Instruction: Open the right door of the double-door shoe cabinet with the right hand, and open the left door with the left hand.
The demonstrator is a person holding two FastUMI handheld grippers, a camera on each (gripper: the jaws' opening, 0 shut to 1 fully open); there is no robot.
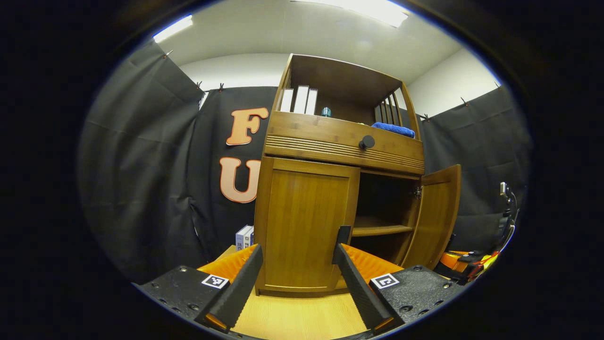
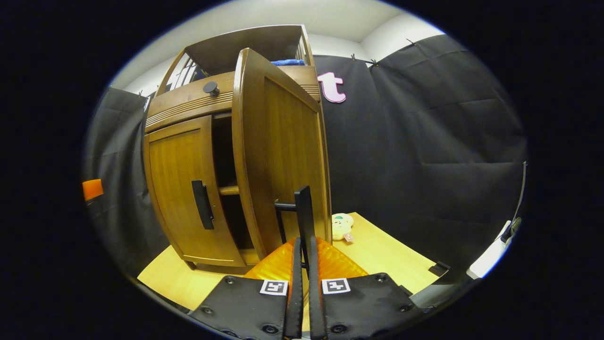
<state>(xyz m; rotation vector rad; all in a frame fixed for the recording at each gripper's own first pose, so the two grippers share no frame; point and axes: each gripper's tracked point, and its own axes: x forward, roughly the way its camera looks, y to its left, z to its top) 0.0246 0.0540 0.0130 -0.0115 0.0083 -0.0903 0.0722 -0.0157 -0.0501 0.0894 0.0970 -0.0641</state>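
Note:
The wooden shoe cabinet (image 1: 339,141) stands on a light wooden surface. Its left door (image 1: 302,222) is closed, and the black handle (image 1: 343,234) on it sits just above my right fingertip. My left gripper (image 1: 298,251) is open in front of that door, with nothing between the fingers. The right door (image 2: 283,151) stands swung out, showing a shelf (image 1: 377,230) inside. My right gripper (image 2: 304,242) is shut on the right door's black handle (image 2: 303,205). In the left gripper view the right gripper (image 1: 472,260) shows low beside the open door (image 1: 436,217).
A drawer with a round black knob (image 1: 366,141) runs above the doors. The open top shelf holds white binders (image 1: 299,99) and a blue cloth (image 1: 394,128). Small boxes (image 1: 244,236) stand left of the cabinet. A plush toy (image 2: 342,226) lies behind the open door.

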